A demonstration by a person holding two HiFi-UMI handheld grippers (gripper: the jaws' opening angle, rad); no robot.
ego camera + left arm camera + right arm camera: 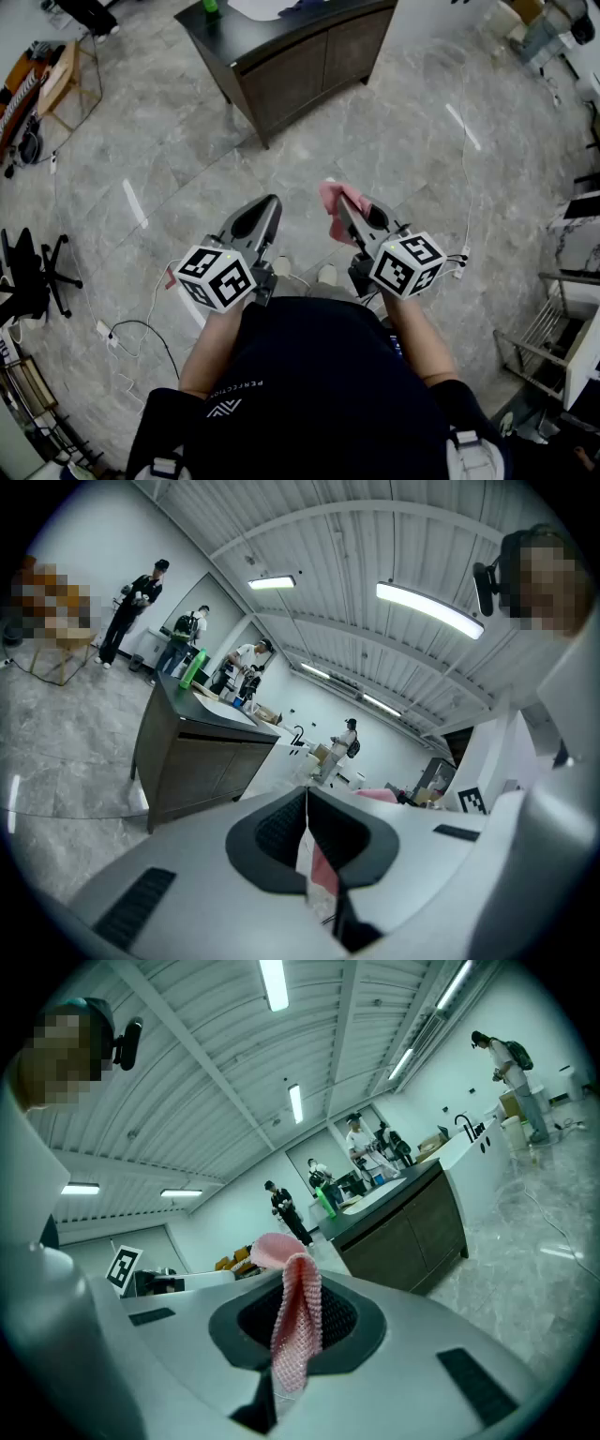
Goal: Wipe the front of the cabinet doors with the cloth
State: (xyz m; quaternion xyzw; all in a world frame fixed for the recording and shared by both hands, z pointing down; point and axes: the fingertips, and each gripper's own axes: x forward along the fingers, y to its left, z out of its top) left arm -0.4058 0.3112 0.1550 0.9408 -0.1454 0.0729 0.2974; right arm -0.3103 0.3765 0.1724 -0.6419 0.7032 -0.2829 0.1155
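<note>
A pink cloth point(336, 203) point(294, 1316) sticks out from between the jaws of my right gripper point(345, 213) point(292, 1321), which is shut on it. My left gripper point(265, 214) point(307, 841) is shut with nothing between its jaws. The dark brown cabinet point(292, 56) point(192, 758) point(403, 1232) stands some way ahead across the floor, its two front doors point(319, 62) facing me. Both grippers are held up near my body, well short of the doors. The right gripper's cloth point(380, 796) also shows in the left gripper view.
A green bottle point(210, 6) point(192, 667) point(324, 1199) and papers point(262, 7) sit on the cabinet top. Cables point(141, 328) lie on the grey marble floor. An office chair point(33, 272) stands at left, a wooden chair point(58, 80) at far left. Several people stand behind the cabinet.
</note>
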